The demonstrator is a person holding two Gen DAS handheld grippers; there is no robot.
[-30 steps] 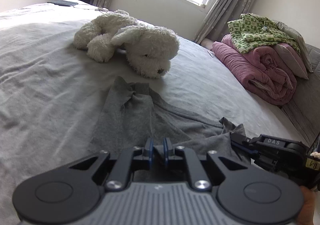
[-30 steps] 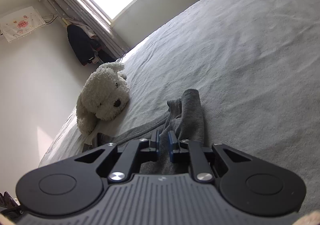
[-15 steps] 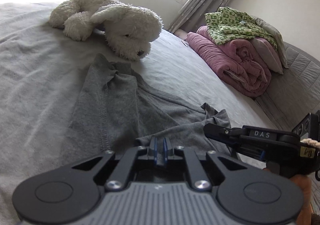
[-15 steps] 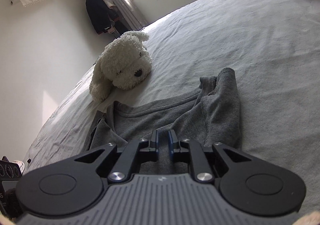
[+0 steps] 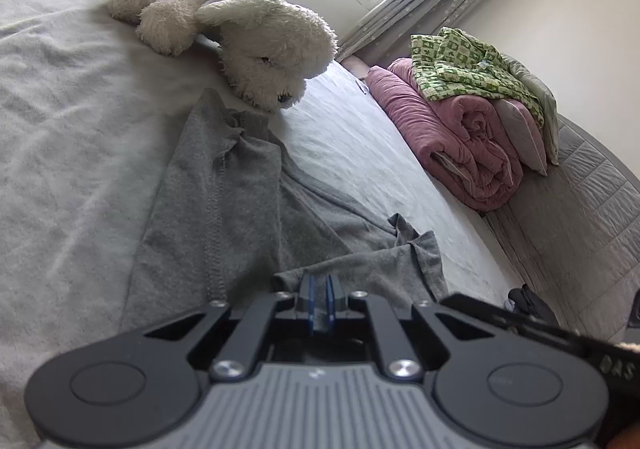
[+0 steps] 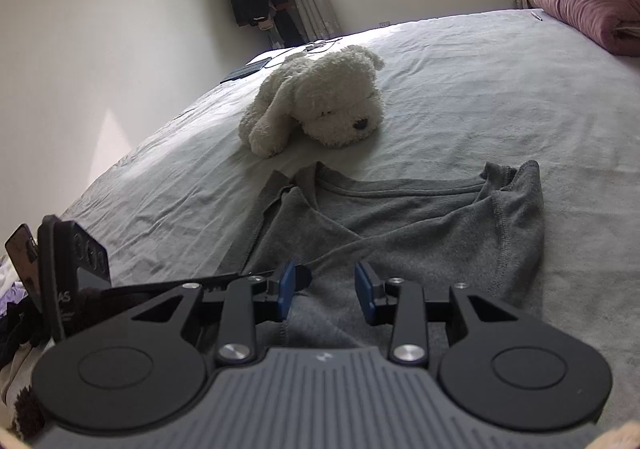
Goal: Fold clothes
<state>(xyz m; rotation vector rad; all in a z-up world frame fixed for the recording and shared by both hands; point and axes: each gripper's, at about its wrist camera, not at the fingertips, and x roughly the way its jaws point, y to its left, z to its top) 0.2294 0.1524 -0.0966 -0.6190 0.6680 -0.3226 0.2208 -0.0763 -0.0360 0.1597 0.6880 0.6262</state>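
Observation:
A grey shirt lies spread on the bed, its neckline toward a plush dog; in the right wrist view the shirt shows both sleeves folded inward. My left gripper is shut, its blue pads pinching the shirt's near edge. My right gripper hangs open just over the shirt's near part, nothing between its pads. The left gripper's body shows at the left of the right wrist view, and the right gripper's body at the lower right of the left wrist view.
A white plush dog lies just beyond the shirt's collar. A rolled pink quilt with a green patterned garment on top sits at the bed's right side. Pale bed sheet surrounds the shirt.
The right gripper has opened and let go of the shirt. The left gripper closed on the shirt's edge. Both moved nearer the bed, and the shirt now lies flatter.

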